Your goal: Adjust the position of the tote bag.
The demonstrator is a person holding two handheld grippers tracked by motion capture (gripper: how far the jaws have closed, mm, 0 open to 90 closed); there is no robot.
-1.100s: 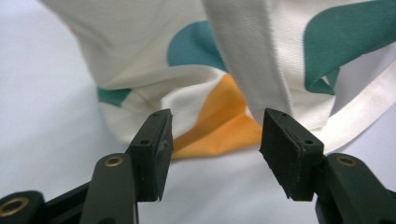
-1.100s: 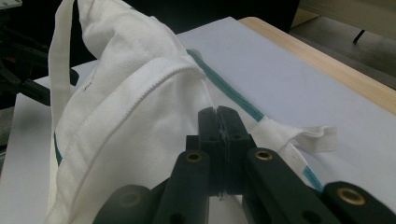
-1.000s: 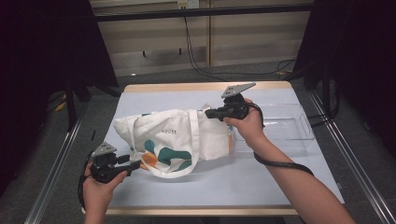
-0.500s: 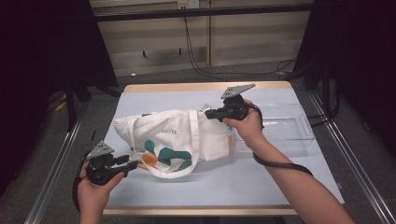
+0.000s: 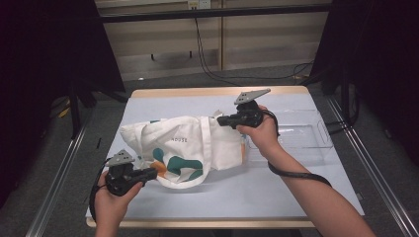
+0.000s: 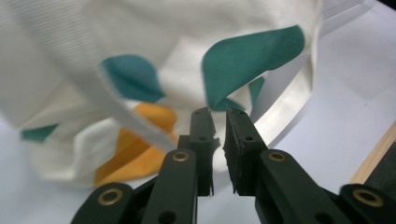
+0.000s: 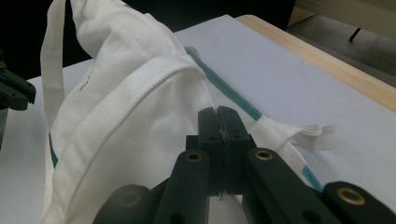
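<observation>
A white tote bag [image 5: 183, 143] with teal and orange shapes lies crumpled in the middle of the table. My right gripper [image 5: 221, 120] is shut on the bag's upper right edge; in the right gripper view its jaws [image 7: 218, 114] pinch the white fabric [image 7: 130, 107] beside a strap. My left gripper [image 5: 152, 173] is at the bag's lower left corner. Its jaws have just been closing. In the left gripper view they [image 6: 217, 116] stand almost together with a fold of the printed cloth [image 6: 140, 37] caught at their tips.
A clear plastic tray [image 5: 296, 131] lies on the white table cover [image 5: 247, 192] behind my right hand. The wooden table edge [image 7: 327, 56] runs along the far side. Metal rails flank the table. The left gripper [image 7: 14, 93] shows at the right gripper view's left edge.
My left gripper has edged toward the bag's lower corner and its jaws have narrowed onto the cloth. The right hand and its gripper have kept still.
</observation>
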